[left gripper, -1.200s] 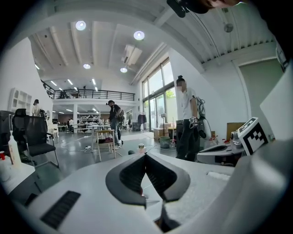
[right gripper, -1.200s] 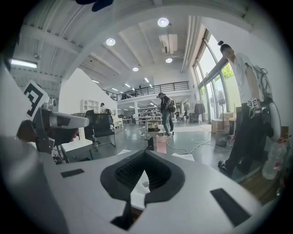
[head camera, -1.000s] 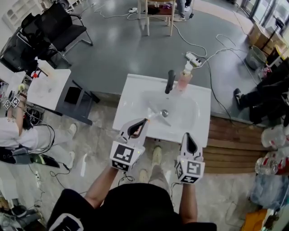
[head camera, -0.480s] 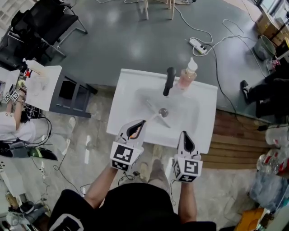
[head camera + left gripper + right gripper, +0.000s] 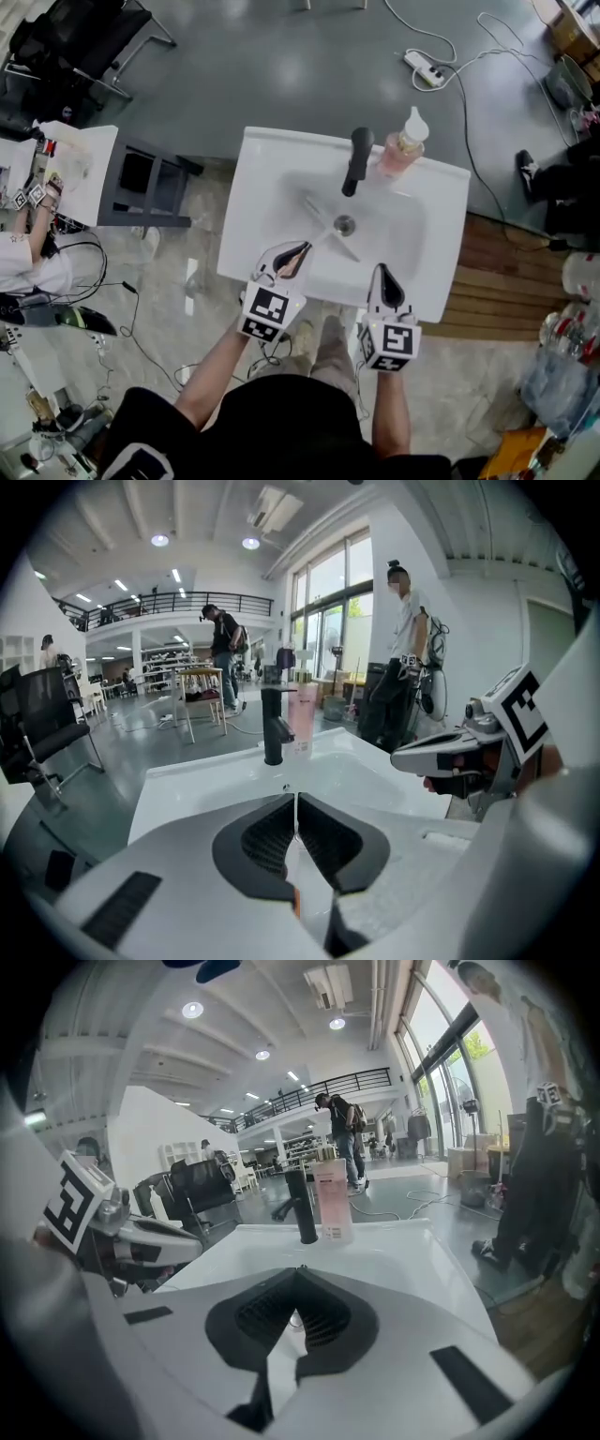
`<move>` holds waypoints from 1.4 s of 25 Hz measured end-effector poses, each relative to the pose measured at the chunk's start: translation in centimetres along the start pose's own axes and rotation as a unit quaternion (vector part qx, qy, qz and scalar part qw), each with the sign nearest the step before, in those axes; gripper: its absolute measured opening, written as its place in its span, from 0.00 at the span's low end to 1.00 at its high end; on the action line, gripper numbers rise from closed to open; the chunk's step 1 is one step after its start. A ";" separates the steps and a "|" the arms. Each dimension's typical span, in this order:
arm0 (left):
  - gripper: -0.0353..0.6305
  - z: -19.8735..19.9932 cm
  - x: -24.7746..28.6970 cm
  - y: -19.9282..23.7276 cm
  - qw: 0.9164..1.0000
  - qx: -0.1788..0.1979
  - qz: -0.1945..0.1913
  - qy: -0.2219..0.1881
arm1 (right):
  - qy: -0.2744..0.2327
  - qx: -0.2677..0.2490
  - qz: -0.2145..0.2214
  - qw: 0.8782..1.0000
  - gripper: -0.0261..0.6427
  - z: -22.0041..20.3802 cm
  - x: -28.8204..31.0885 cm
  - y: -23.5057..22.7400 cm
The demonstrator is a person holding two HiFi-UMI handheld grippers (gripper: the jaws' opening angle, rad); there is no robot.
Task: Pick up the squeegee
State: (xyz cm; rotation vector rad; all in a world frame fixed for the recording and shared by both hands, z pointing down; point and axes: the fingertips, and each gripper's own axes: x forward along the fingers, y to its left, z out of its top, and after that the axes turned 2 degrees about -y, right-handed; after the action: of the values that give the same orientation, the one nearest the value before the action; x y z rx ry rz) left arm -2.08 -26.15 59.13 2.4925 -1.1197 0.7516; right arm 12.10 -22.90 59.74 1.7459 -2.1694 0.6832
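The squeegee [image 5: 323, 223] is a pale, thin piece lying slantwise in the basin of the white sink [image 5: 267, 178], beside the drain [image 5: 344, 225]. My left gripper [image 5: 302, 249] is shut and empty, its tips over the basin's front left, a short way from the squeegee's near end. The right gripper [image 5: 380, 271] is also shut and empty, above the sink's front rim. In the left gripper view the shut tips [image 5: 296, 794] point at the black faucet [image 5: 273, 728]. The right gripper view shows its tips [image 5: 300, 1269] closed; the squeegee is hidden behind the jaws in both.
A black faucet [image 5: 356, 159] and a pink soap bottle [image 5: 403, 141] stand at the sink's back. A white side table [image 5: 80, 173] and a black chair [image 5: 75, 42] are at the left. Cables and a power strip [image 5: 427, 67] lie on the floor; wooden boards [image 5: 506, 281] at the right.
Both grippers have sunk and moved forward toward the sink's front edge, and the head view has shifted closer over the sink. Both stay shut.
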 end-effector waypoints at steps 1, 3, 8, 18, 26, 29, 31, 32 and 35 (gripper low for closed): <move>0.05 -0.5 0.7 0.1 1.000 0.006 0.000 0.014 | 0.002 0.001 -0.001 1.000 0.03 -0.1 0.3 -0.2; 0.06 -1.6 2.0 0.3 0.999 0.014 -0.005 0.043 | 0.007 0.003 -0.002 1.000 0.03 -0.3 0.9 -0.7; 0.25 -4.4 4.8 -0.1 0.992 0.030 -0.043 0.112 | 0.014 0.004 -0.009 1.000 0.03 -0.5 1.8 -1.6; 0.31 -10.6 9.0 -0.3 0.971 0.056 -0.061 0.226 | 0.032 0.013 -0.025 0.999 0.03 -1.9 2.6 -3.6; 0.31 -14.1 10.7 0.2 0.958 0.054 -0.047 0.276 | 0.040 0.018 -0.029 0.999 0.03 -3.1 2.7 -4.4; 0.31 -14.6 11.1 0.4 0.956 0.047 -0.042 0.285 | 0.042 0.019 -0.029 0.999 0.03 -3.4 2.9 -4.5; 0.30 -14.6 11.3 0.5 0.955 0.047 -0.039 0.289 | 0.043 0.021 -0.029 0.998 0.03 -3.4 3.1 -4.6; 0.29 -14.6 11.4 0.5 0.955 0.048 -0.038 0.290 | 0.043 0.021 -0.030 0.998 0.03 -3.5 3.2 -4.7; 0.24 -14.8 11.5 0.4 0.954 0.047 -0.038 0.292 | 0.045 0.021 -0.030 0.998 0.03 -3.5 3.3 -4.9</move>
State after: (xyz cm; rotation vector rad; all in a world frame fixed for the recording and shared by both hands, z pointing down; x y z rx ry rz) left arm -0.89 -26.33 77.82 2.1322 -0.7770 1.4212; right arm 15.78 -24.59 65.28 1.7586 -2.0495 0.7820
